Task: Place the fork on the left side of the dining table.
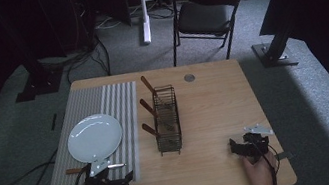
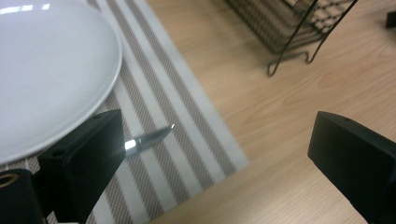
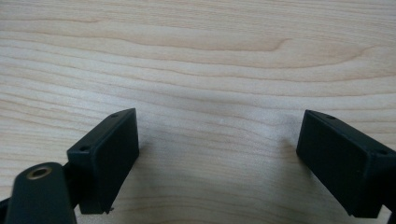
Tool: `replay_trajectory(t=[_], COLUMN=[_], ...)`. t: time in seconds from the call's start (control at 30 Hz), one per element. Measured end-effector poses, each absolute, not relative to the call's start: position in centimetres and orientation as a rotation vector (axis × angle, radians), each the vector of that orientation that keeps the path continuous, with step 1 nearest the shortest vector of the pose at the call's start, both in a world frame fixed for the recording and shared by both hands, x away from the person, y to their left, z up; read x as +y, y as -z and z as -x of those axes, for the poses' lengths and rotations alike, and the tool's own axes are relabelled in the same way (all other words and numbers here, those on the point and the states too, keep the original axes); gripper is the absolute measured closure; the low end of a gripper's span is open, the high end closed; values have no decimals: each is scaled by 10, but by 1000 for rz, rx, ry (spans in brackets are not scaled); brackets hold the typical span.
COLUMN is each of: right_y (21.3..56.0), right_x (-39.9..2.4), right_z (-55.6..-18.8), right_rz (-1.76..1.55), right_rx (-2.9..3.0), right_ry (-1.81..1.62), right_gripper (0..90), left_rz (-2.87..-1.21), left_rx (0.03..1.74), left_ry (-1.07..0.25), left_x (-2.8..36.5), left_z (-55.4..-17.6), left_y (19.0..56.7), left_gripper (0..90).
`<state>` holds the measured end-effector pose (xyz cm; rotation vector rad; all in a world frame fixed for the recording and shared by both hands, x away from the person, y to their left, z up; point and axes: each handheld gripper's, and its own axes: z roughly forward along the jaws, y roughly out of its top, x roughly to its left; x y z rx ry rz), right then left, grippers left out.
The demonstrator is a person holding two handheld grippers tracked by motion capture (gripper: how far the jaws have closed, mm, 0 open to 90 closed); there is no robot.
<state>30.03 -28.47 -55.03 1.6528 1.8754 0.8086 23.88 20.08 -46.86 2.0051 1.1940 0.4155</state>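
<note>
A white plate [image 1: 95,137] lies on a grey striped placemat [image 1: 119,105] at the table's left. Just in front of the plate lies a knife [image 1: 72,171] with a wooden handle, its blade tip [image 2: 154,136] pointing right on the mat. My left gripper [image 1: 116,180] is held at the mat's near edge, right behind the knife. In the left gripper view its jaws [image 2: 217,133] stand open and hold nothing, the blade passing behind the left one. My right gripper [image 1: 238,147] is held low at the near right, open [image 3: 217,128] over bare wood.
A black wire basket [image 1: 167,120] stands mid-table with three wooden handles [image 1: 147,106] sticking out to its left. A small metal disc [image 1: 189,77] lies at the far edge. A black folding chair [image 1: 207,9] stands beyond the table.
</note>
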Motion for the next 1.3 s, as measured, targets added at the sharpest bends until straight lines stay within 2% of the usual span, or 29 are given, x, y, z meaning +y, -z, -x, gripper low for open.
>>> replay_trajectory(t=[1.07,1.17,1.3], right_y=[550,550,550], right_x=[-285,-285,-285], right_z=[-300,-300,-300], right_rz=[-1650,-1650,-1650], right_rx=[1876,1876,1876], right_ry=[-809,-808,-808], right_gripper=[126,126,126], left_rz=[-1992,-1997,-1988], left_rx=[1017,1007,1004], left_ry=[-380,-380,-373], left_x=[151,147,141], left_z=[-269,-272,-276], left_y=[421,418,413], left_gripper=[56,101,101])
